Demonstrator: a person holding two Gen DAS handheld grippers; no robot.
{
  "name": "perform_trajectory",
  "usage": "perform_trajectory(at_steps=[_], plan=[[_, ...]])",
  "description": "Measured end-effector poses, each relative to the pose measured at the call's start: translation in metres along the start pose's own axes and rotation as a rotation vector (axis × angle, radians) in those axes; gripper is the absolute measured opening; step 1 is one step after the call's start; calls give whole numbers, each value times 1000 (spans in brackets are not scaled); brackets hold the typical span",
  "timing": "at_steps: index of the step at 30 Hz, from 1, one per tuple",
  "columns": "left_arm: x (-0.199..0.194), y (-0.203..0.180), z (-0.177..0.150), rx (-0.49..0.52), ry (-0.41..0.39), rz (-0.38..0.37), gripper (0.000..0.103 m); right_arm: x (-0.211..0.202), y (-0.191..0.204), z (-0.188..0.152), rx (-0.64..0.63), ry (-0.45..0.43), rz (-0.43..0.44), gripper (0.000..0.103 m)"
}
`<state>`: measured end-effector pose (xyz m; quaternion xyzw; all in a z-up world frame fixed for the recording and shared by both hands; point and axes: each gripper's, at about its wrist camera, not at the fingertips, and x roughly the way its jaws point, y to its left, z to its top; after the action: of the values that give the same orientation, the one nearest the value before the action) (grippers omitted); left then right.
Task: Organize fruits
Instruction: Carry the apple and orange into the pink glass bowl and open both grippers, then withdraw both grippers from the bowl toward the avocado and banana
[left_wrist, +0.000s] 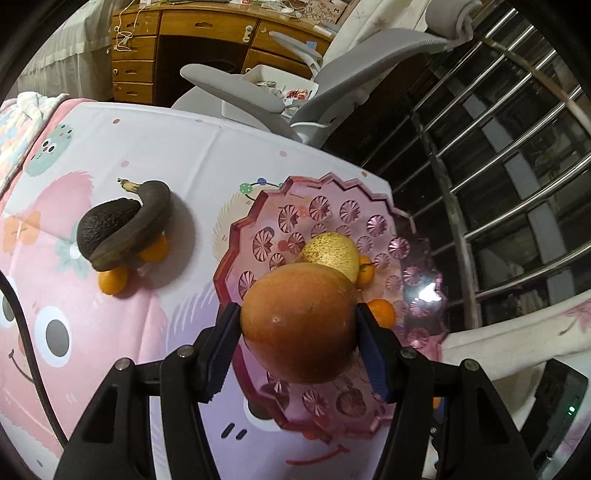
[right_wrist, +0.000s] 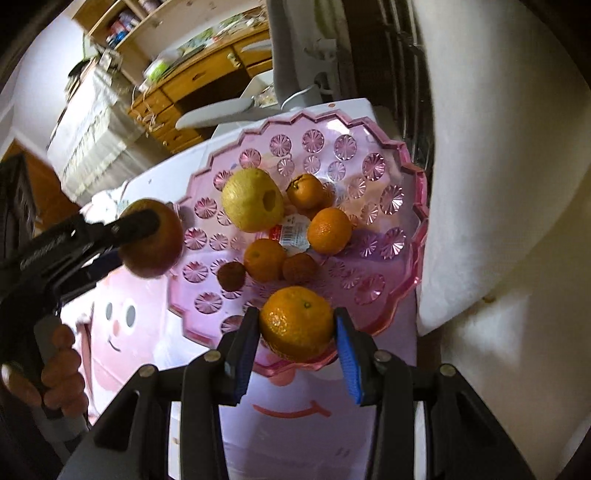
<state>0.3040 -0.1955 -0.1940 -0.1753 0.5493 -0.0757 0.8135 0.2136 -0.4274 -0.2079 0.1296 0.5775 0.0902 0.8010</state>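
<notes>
My left gripper (left_wrist: 297, 325) is shut on a large orange-brown fruit (left_wrist: 299, 321) and holds it above the near edge of the pink glass plate (left_wrist: 332, 199). The same fruit (right_wrist: 157, 254) shows at the plate's left rim in the right wrist view. My right gripper (right_wrist: 297, 328) is shut on a mandarin (right_wrist: 297, 323) above the near rim of the plate (right_wrist: 402, 236). On the plate lie a yellow pear (right_wrist: 251, 201), several mandarins (right_wrist: 328, 230) and two small dark fruits (right_wrist: 232, 276). On the cloth lie an avocado (left_wrist: 103, 225), a dark banana (left_wrist: 147, 221) and two small oranges (left_wrist: 112, 280).
The table carries a pink cartoon cloth (left_wrist: 110, 147). A grey office chair (left_wrist: 280, 96) and a wooden desk (left_wrist: 207, 40) stand behind it. Metal window bars (left_wrist: 498, 166) run along the right. A white wall or curtain (right_wrist: 498, 184) is close to the plate's right.
</notes>
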Motion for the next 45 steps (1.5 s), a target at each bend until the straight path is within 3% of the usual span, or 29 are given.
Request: perform_trajectory(at_steps=[11, 16, 19, 21, 35, 45], plan=[[24, -6, -3, 6, 40, 46, 60, 10, -11, 2, -18, 42, 4, 42], [11, -9, -1, 28, -2, -29, 68, 11, -9, 1, -7, 36, 12, 42], [0, -7, 1, 19, -25, -31, 72, 8, -8, 1, 5, 14, 7, 54], [-6, 0, 0, -3, -31, -37, 73, 5, -5, 0, 13, -4, 3, 56], [-44, 92, -54, -132, 14, 14, 73, -7, 36, -25, 3, -70, 49, 56], [-83, 153, -72, -101, 47, 20, 73, -9, 88, -59, 54, -95, 63, 56]])
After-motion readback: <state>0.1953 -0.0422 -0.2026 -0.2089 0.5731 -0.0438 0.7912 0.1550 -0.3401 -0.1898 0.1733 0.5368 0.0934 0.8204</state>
